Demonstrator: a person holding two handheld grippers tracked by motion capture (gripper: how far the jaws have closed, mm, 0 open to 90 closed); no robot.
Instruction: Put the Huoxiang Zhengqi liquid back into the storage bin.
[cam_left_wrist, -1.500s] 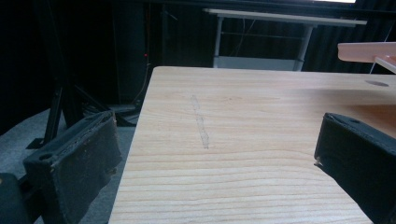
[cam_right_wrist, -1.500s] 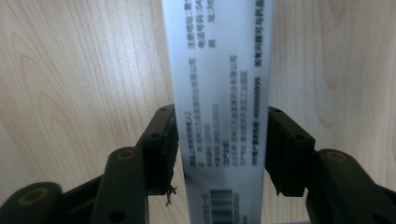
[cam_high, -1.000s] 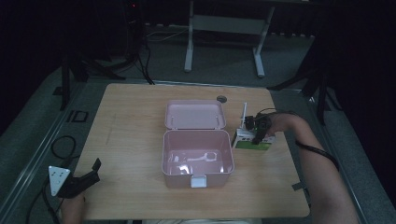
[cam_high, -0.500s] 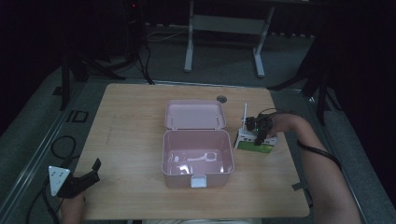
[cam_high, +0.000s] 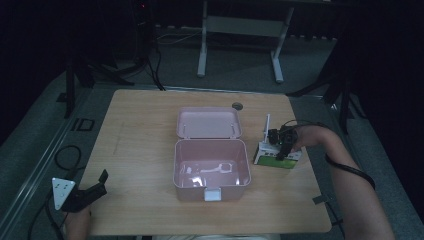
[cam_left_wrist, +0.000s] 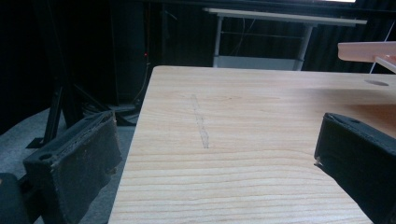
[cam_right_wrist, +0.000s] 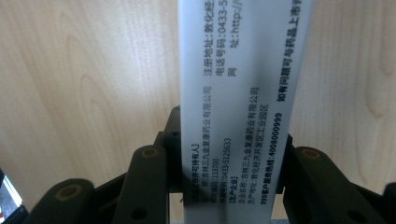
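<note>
Right tool (cam_right_wrist: 232, 161) pinching a carton (cam_right_wrist: 243, 93) across its narrow white side, jaws pressed against both edges. Printed along that side in black Chinese characters: a company name, "133700", "0433-5125633", a line ending "4008000999", and farther up "0433-5" and "http:/" cut by the frame edge. White on the gripped side; seen from above as a white box (cam_high: 276, 154) with a green band on its near face, resting on the table (cam_high: 145, 130) just right of the pink case (cam_high: 211, 165), with the right tool (cam_high: 281, 150) on top of it. Thin white flap standing upright at the carton's far left corner.

Case open, lid (cam_high: 208, 123) laid back flat behind the tub, white latch at the front.

Left tool (cam_high: 89, 192) at the near left corner of the table, well apart from the case, jaws spread wide over bare wood (cam_left_wrist: 224, 140), holding nothing.
</note>
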